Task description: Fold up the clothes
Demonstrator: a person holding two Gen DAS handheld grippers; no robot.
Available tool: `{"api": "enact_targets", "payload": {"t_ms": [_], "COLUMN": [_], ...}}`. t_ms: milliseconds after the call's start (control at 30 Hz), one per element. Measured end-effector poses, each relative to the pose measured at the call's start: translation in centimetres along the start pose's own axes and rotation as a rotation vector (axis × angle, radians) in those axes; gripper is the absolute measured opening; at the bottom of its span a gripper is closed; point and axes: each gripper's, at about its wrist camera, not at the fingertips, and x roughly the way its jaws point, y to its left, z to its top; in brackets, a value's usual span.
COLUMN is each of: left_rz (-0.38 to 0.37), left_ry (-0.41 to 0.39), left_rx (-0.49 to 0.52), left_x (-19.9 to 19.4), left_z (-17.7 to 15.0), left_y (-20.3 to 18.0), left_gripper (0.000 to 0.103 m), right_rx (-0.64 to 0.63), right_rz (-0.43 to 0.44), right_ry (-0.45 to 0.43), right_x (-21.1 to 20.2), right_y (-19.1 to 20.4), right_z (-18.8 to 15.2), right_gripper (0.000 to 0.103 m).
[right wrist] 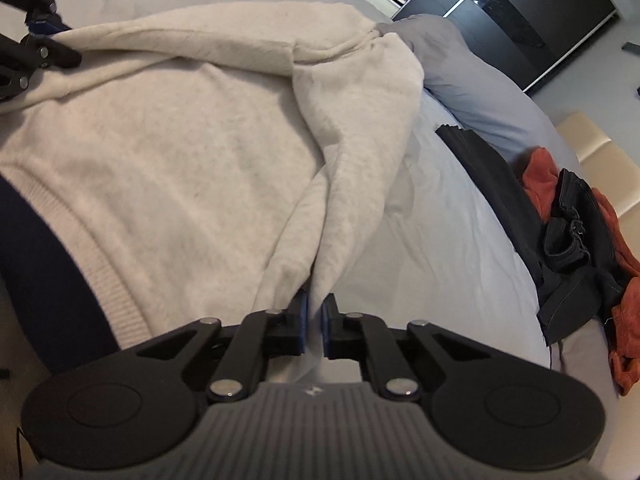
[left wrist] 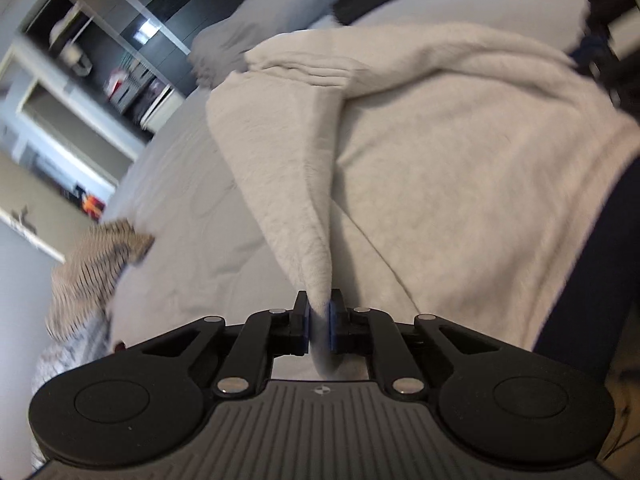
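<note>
A cream fleece sweater (left wrist: 440, 152) lies spread on the grey bed (left wrist: 188, 216), sleeves folded across its body. In the left wrist view my left gripper (left wrist: 319, 312) is shut on the pointed end of a sleeve (left wrist: 296, 208), which runs between the blue pads. In the right wrist view my right gripper (right wrist: 313, 316) is shut on a fold at the opposite edge of the cream sweater (right wrist: 168, 152). The left gripper (right wrist: 36, 52) also shows at the upper left of the right wrist view, at the sweater's far edge. A ribbed hem (right wrist: 116, 284) runs at the lower left.
A striped garment (left wrist: 92, 272) lies at the bed's left edge. A dark garment (right wrist: 560, 240) and an orange one (right wrist: 624, 280) are piled at the bed's right side, near a grey pillow (right wrist: 480, 88). Shelves (left wrist: 80, 80) and a dark wardrobe (right wrist: 520, 12) stand beyond. A person's dark sleeve (right wrist: 44, 272) is close by.
</note>
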Motion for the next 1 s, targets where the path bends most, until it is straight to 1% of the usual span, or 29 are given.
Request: {"api": "enact_targets", "payload": {"t_ms": [67, 200, 300, 400, 433, 500, 533, 567, 600, 633, 667, 700, 833, 933, 1000], "left_rz": [0.006, -0.010, -0.014, -0.036, -0.046, -0.089, -0.111, -0.133, -0.163, -0.190, -0.206, -0.212, -0.213, -0.226, -0.238], "left_ry": [0.002, 0.012, 0.018, 0.043, 0.047, 0.052, 0.054, 0.053, 0.046, 0.034, 0.018, -0.003, -0.066, -0.102, -0.106], "left_rx": [0.034, 0.026, 0.040, 0.038, 0.024, -0.028, -0.051, -0.083, -0.124, -0.162, -0.192, -0.210, -0.248, -0.307, -0.337], "left_x": [-0.1, -0.2, -0.5, -0.9, -1.1, -1.6, -1.9, -2.2, -2.6, -3.0, -3.5, -4.0, -4.9, -4.2, -3.3], "left_z": [-0.2, -0.4, -0.4, -0.3, -0.3, -0.2, -0.1, 0.1, 0.2, 0.4, 0.7, 1.0, 2.7, 4.3, 5.1], "left_y": [-0.4, -0.2, -0.2, 0.0, 0.3, 1.1, 1.7, 2.3, 3.1, 3.8, 4.4, 4.9, 6.8, 8.8, 10.0], "left_gripper": [0.007, 0.007, 0.007, 0.007, 0.007, 0.008, 0.010, 0.016, 0.023, 0.028, 0.039, 0.049, 0.050, 0.051, 0.051], "right_rx": [-0.026, -0.053, -0.055, -0.087, -0.099, -0.116, -0.114, -0.103, -0.084, -0.060, -0.038, -0.021, 0.038, 0.066, 0.084], "right_rz": [-0.008, -0.015, -0.009, -0.009, -0.009, -0.003, 0.004, 0.010, 0.017, 0.024, 0.030, 0.034, 0.061, 0.080, 0.088], "right_ry": [0.002, 0.008, 0.018, 0.032, 0.040, 0.058, 0.068, 0.075, 0.074, 0.069, 0.061, 0.047, -0.001, -0.036, -0.053], "right_x": [-0.2, -0.5, -0.9, -1.3, -1.5, -2.0, -2.3, -2.6, -3.0, -3.5, -3.9, -4.3, -5.2, -4.9, -4.3], "right_y": [0.4, 0.6, 0.5, 0.8, 0.8, 0.8, 0.6, 0.3, -0.2, -0.8, -1.4, -1.9, -4.1, -5.7, -6.7], "right_z": [-0.1, -0.3, -0.3, -0.3, -0.3, -0.2, -0.1, 0.0, 0.2, 0.4, 0.6, 1.0, 2.7, 4.4, 5.5], "right_gripper": [0.008, 0.008, 0.009, 0.009, 0.009, 0.010, 0.010, 0.009, 0.014, 0.019, 0.041, 0.055, 0.055, 0.055, 0.055]}}
